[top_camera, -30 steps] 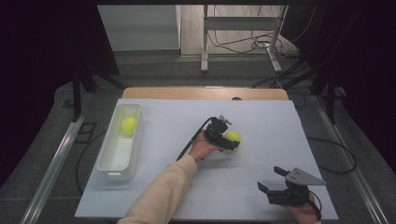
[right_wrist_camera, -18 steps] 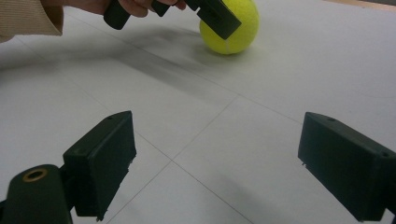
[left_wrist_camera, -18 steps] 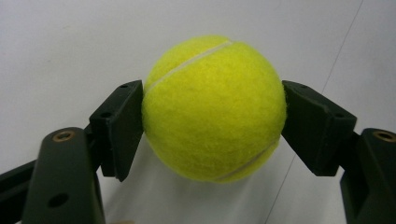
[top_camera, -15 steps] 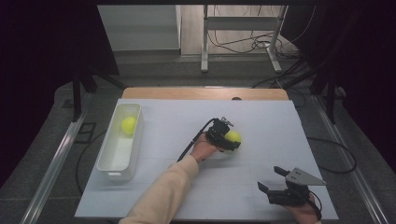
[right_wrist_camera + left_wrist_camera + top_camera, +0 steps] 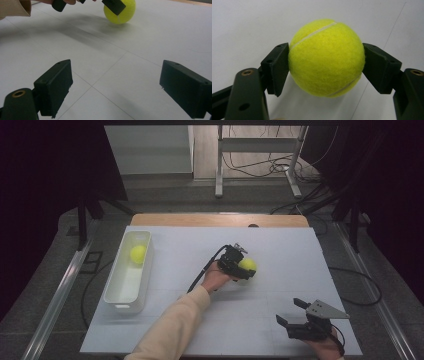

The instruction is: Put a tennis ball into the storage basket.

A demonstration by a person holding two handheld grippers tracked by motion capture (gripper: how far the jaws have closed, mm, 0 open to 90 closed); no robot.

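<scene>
A yellow tennis ball rests on the white table right of centre, and my left gripper is shut on it. In the left gripper view both black pads press on the sides of the ball. My right gripper stands open near the front right edge with nothing between its fingers. The right gripper view has its jaws wide apart over bare table, with the held ball farther off.
A long white tray lies along the table's left side with a second tennis ball in its far end. A wooden strip edges the back of the table. Cables trail on the floor beyond it.
The left gripper's jaws have drawn in onto the ball. Both hands have stayed where they were.
</scene>
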